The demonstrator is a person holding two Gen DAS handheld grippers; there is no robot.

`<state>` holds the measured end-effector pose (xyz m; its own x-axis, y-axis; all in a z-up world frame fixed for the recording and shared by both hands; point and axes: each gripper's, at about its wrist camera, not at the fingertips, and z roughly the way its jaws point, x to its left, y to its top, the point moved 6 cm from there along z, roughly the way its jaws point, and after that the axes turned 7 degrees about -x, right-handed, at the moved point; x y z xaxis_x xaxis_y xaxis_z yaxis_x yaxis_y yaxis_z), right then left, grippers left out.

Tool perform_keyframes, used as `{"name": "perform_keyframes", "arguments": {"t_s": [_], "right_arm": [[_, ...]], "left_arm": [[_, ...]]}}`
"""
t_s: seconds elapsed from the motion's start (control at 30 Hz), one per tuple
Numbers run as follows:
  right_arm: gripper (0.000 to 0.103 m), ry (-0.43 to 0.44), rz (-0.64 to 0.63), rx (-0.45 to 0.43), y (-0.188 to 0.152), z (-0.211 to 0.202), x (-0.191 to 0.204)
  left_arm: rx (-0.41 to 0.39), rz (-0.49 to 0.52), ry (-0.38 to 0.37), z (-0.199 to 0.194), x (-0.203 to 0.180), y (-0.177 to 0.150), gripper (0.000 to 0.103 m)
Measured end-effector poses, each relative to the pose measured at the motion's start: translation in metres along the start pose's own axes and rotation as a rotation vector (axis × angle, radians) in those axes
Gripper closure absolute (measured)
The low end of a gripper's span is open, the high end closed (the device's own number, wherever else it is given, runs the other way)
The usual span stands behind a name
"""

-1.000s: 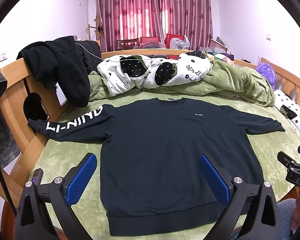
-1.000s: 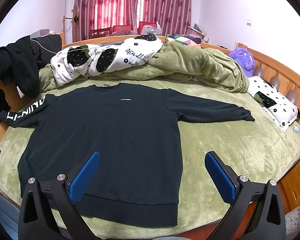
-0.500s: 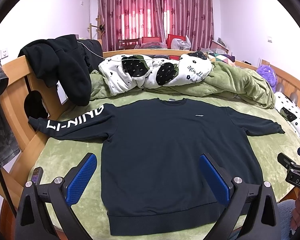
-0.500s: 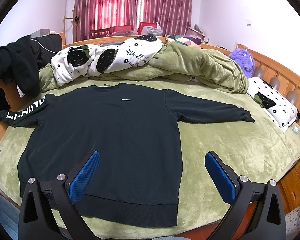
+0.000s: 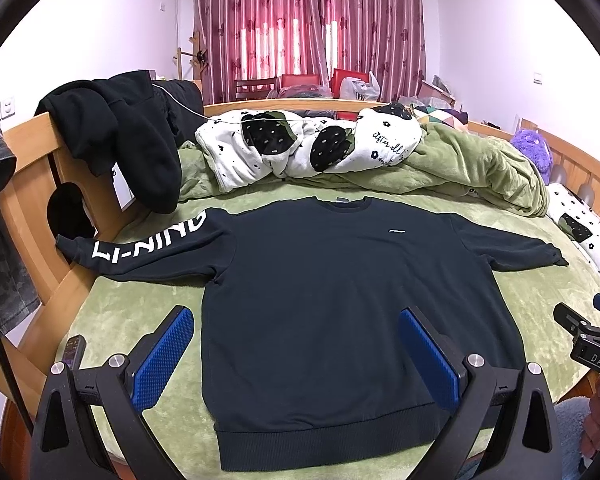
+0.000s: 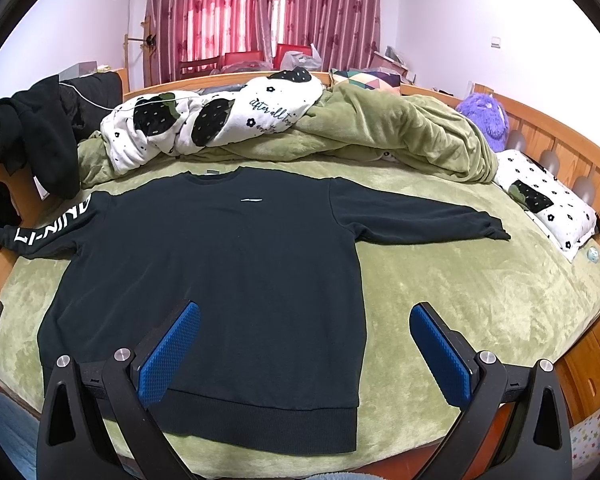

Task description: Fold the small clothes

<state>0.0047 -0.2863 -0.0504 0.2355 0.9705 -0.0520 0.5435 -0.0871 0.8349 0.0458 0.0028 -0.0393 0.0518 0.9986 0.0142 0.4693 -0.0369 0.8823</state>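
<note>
Underfoot, so to speak, was a bed [image 5: 112, 320] covered in a green plush blanket [image 6: 460, 288], framed by a wooden rail [image 6: 560, 148]. Dark red curtains [image 5: 308, 28] hung at the far wall, backlit by the window. A rumpled green quilt [image 6: 400, 132] and a white blanket with black spots [image 5: 300, 148] were heaped along the far side; a purple plush toy [image 6: 486, 118] sat by the right rail, above a spotted pillow [image 6: 548, 204]. A black garment [image 5: 136, 136] hung over the left headboard. No containers showed clearly.

The black sweatshirt [image 5: 320, 300] lay flat, front up, both sleeves spread, white lettering on its left-side sleeve [image 5: 140, 248], hem toward the cameras.

The left gripper [image 5: 296, 356] hovered over the lower body of the sweatshirt, jaws wide apart, holding nothing. The right gripper [image 6: 304, 352] hovered over the hem's right corner, likewise spread and empty.
</note>
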Motion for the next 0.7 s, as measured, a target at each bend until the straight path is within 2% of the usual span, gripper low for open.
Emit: {"name": "perform_keyframes", "arguments": {"t_s": [0.43, 0.57, 0.7], "right_arm": [[0.000, 0.000, 0.000, -0.004, 0.001, 0.000, 0.000], [0.000, 0.011, 0.019, -0.006, 0.002, -0.002, -0.001], [0.000, 0.026, 0.025, -0.010, 0.003, -0.008, -0.002]], "left_arm": [[-0.003, 0.005, 0.000, -0.001, 0.002, 0.003, 0.000], [-0.001, -0.010, -0.041, -0.003, 0.002, 0.004, 0.000], [-0.003, -0.027, -0.046, -0.003, 0.013, 0.010, 0.000]]}}
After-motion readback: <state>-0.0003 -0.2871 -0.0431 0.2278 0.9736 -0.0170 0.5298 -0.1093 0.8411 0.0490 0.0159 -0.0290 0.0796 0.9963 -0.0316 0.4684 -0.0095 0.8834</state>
